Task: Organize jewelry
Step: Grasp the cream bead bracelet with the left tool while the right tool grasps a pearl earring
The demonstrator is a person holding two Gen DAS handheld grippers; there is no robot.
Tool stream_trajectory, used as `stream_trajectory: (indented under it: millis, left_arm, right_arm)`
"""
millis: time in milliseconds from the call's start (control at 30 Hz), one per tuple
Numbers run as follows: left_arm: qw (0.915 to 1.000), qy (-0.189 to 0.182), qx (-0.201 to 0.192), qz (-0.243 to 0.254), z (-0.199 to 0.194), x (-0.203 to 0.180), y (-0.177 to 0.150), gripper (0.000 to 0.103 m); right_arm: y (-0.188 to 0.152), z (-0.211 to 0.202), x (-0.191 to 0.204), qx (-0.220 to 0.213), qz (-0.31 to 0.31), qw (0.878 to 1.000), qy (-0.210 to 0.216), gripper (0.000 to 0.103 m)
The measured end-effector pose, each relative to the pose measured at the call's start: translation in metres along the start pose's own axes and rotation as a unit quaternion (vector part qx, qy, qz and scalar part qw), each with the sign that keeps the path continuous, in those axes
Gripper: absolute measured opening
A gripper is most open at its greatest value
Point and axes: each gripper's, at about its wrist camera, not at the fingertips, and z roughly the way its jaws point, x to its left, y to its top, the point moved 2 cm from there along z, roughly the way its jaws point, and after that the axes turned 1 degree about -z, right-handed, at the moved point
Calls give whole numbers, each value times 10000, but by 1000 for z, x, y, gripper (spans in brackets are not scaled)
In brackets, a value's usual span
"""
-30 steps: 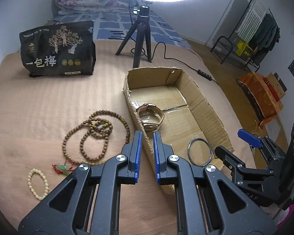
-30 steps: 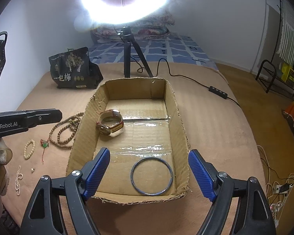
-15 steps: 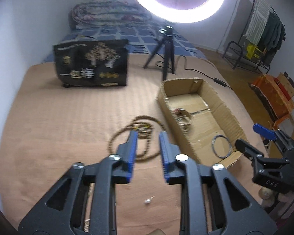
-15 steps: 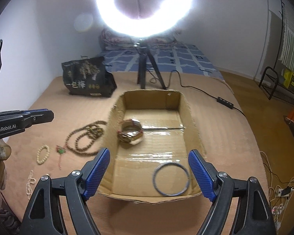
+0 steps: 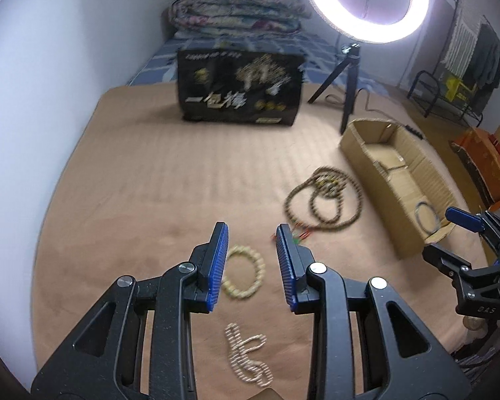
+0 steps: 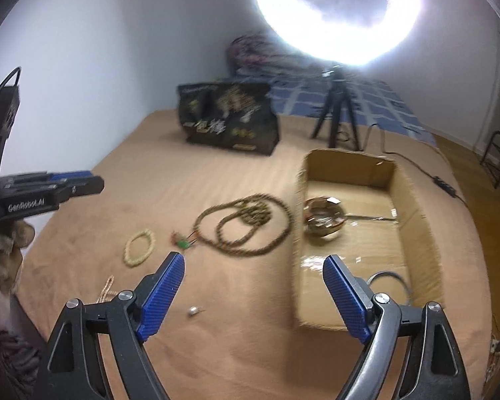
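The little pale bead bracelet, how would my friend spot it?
Find the cardboard box on the tan blanket. Beside it lies a long brown bead necklace; the pale bracelet lies nearer, beyond the left gripper. It's one small cream ring, unlike the squiggly pearl strand.

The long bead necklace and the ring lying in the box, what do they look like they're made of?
The long bead necklace: probably wood, from its small matte brown round beads, though blur hides any grain. The ring in the cardboard box: likely metal, a thin grey hoop with a slight sheen; plastic can't be excluded.
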Motion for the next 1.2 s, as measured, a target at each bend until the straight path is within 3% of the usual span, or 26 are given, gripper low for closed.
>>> stream_trajectory:
  millis: [300, 433, 833, 1200]
  left_arm:
    - [9979, 25, 588, -255, 32, 27, -25, 29]
    - [9951, -16, 864, -487, 53, 33, -31, 29]
    - [9900, 101, 1329, -467, 101, 33, -39, 29]
    - [9883, 80, 1453, -458, 119, 36, -37, 29]
  right_arm:
    - [-30, 38, 14, 668, 297, 9970, 243, 86]
    - [-43, 50, 24, 820, 91, 9964, 205, 85]
    - [-56, 82, 51, 1123, -800, 9901, 252, 62]
    - [-53, 95, 52, 1287, -774, 9876, 453, 47]
